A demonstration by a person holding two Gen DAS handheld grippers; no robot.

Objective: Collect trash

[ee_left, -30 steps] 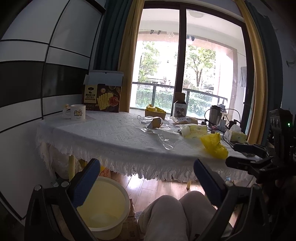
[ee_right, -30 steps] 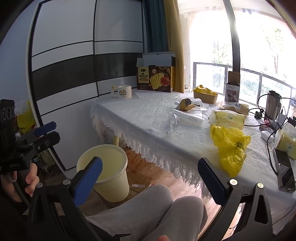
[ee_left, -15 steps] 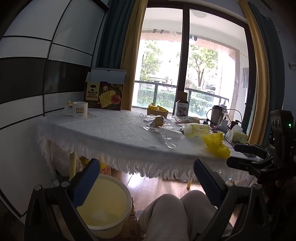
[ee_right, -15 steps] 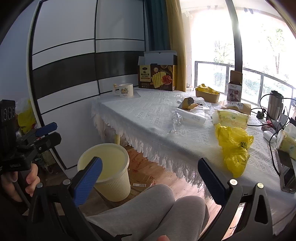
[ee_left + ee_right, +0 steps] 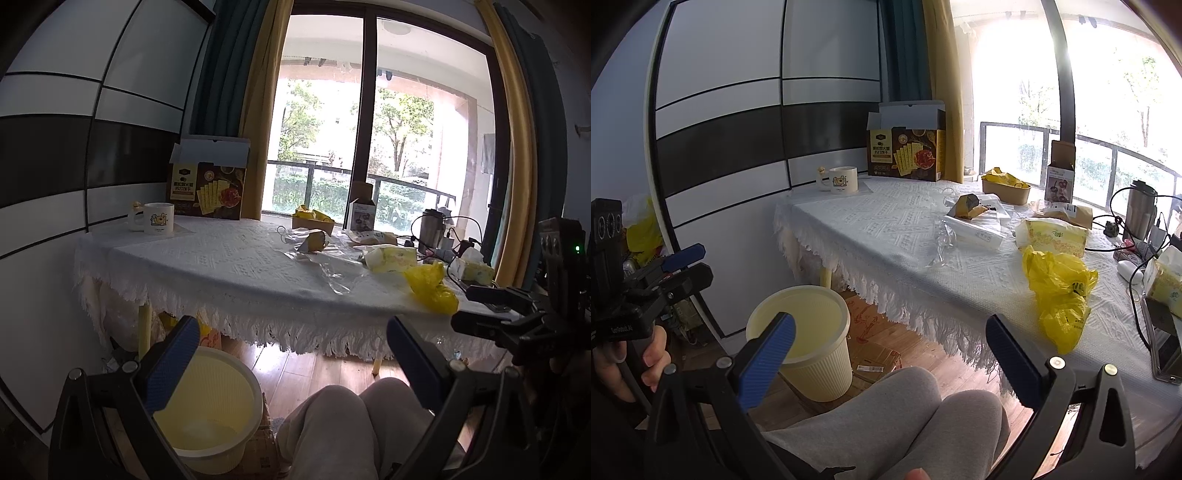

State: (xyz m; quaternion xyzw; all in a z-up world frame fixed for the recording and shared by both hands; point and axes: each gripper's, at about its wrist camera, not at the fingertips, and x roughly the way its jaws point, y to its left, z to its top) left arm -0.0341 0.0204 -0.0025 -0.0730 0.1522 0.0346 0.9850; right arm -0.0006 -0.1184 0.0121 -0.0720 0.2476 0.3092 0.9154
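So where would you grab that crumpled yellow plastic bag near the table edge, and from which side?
Pinch the raised, bunched upper folds of the yellow plastic bag, coming from above and the table's near edge. It lies slumped and soft, so a crest offers more to bite. The open right gripper is probably closer.

**Only tiny shifts in both views**

You are dipping the left gripper (image 5: 291,325) a tiny bit. In its view the mug (image 5: 159,218), the yellow bag (image 5: 430,286) and the fringe of the table (image 5: 221,266) are sitting slightly higher than a second ago. You are also turning the right gripper (image 5: 890,321) a little to the left. In its view the yellow bag and the metal flask (image 5: 1141,210) are sliding slightly to the right.
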